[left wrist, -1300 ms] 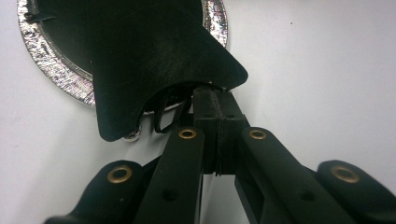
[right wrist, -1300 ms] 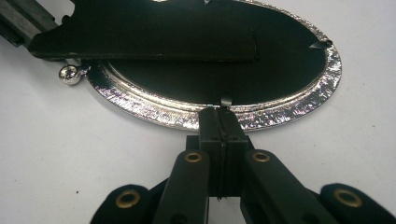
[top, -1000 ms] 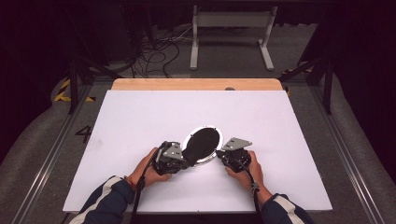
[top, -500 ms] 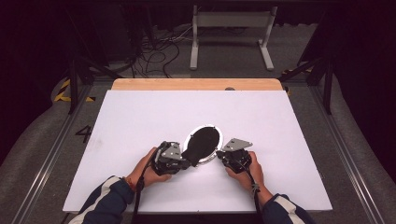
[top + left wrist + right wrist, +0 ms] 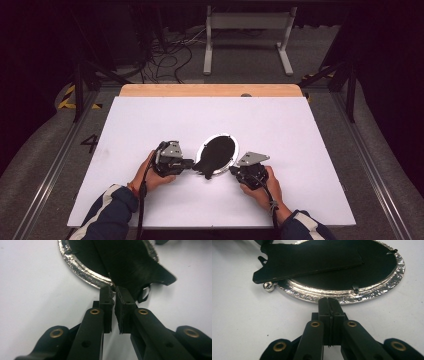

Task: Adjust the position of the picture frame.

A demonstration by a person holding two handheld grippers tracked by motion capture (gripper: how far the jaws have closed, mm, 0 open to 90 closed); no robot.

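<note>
Left gripper (image 5: 113,293) jaws have just been opening: a narrow gap now stands between the pads, and the edge of the black backing (image 5: 130,267) sits at or just past their tips. Whether the pads still pinch it I cannot tell; it looks more like a grip being let go. In the high view the left hand (image 5: 150,172) sits a little further to the left than a second ago, while the backing and frame (image 5: 231,152) lie much as they did.

Right gripper (image 5: 329,302) is fully closed, pads pressed flat together with nothing between them. Its tips rest at the frame's near rim, touching or just short of it; likely bracing the frame.

Reading: the work looks like freeing the backing from the frame. The left side easing off suggests a re-grip or a release, not a finished step.

The thing itself: an oval picture frame, silver rim with a hammered, glittery face, lying back-up on the white table (image 5: 300,130), near the front edge between the two grippers. The backing's stand flap (image 5: 307,262) is lifted, tilted clear of the rim at one end. A small silver ball foot (image 5: 268,286) sits just beside the rim. Small black tabs (image 5: 355,288) show along the inner edge.
</note>
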